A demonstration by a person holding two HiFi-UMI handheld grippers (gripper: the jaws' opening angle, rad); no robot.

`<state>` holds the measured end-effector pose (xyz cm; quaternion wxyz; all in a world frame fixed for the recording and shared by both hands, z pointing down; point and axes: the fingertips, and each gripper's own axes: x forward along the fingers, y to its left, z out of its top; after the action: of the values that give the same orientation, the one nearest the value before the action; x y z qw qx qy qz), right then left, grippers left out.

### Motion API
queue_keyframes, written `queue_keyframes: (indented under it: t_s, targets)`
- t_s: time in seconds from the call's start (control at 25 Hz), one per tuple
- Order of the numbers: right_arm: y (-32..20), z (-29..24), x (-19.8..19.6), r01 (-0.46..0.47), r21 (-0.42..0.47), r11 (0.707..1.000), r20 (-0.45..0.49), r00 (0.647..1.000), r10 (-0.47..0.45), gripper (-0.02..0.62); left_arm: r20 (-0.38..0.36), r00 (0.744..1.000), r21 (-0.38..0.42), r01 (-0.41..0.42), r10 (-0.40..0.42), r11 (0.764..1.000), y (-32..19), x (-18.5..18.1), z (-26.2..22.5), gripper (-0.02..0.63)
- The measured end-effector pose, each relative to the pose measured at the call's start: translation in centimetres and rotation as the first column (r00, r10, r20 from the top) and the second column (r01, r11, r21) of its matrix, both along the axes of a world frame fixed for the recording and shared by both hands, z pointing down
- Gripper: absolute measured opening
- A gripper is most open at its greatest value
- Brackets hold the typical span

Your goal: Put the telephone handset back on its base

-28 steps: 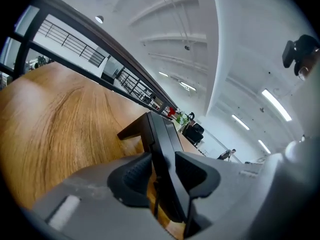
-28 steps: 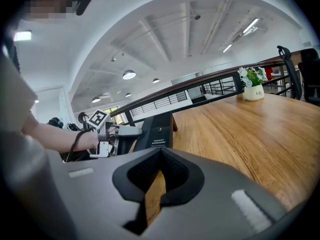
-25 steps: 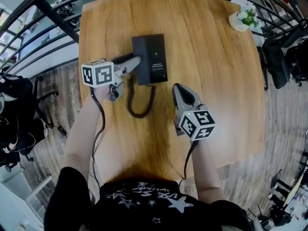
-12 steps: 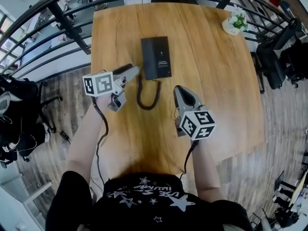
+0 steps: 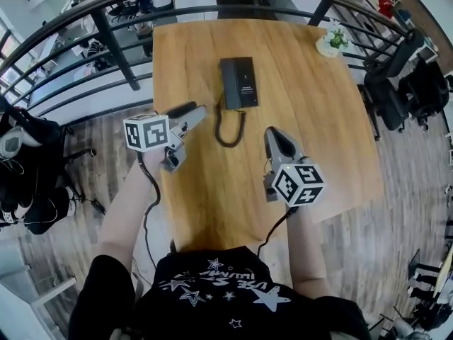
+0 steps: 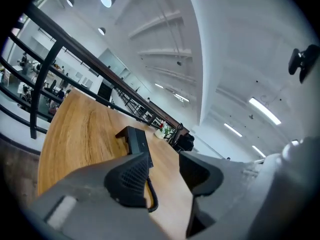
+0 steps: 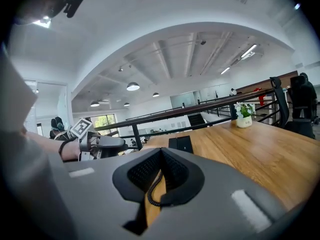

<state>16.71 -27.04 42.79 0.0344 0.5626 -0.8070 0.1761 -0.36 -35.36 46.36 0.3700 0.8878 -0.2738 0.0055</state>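
The black telephone lies on the far middle of the wooden table. Its handset seems to rest along the base's left side. Its coiled cord loops toward me. My left gripper hovers at the table's left edge, short of the phone, open with nothing between its fingers. In the left gripper view the phone and cord show beyond the open left gripper. My right gripper is shut and empty, nearer me than the cord. The right gripper view shows the phone ahead.
A small white pot with a plant stands at the table's far right corner. A black railing runs along the left and far sides. Dark office chairs stand to the right of the table.
Both grippers have drawn back toward me, away from the phone. The left gripper, which was at the phone's left side, now sits at the table's left edge.
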Motion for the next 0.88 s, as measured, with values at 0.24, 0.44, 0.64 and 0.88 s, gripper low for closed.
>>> queue_keyframes:
  t_s: [0.24,0.44,0.64,0.88]
  targets:
    - [3.9,-2.0,-2.4,-0.039,0.036,0.999,0.001,0.999,0.039,-0.002,-0.041,0.999,0.045,-0.028,0.03,0.999,3.8,-2.4,-3.2,0.196]
    - [7.0,-3.1,-4.3,-0.065,0.046,0.997,-0.004,0.998,0.066,-0.002,-0.02,0.998,0.099,-0.051,0.054,0.994,7.4,-4.1,-5.0,0.193]
    - [10.2,-4.5,-6.5,-0.086,0.056,0.995,-0.013,0.996,0.087,-0.002,-0.009,0.996,0.14,-0.085,0.087,0.986,12.2,-6.1,-6.7,0.193]
    - [14.6,-5.5,-9.2,-0.143,0.067,0.987,0.006,0.99,0.143,-0.002,-0.031,0.991,0.094,-0.129,0.133,0.987,18.1,-8.7,-5.6,0.189]
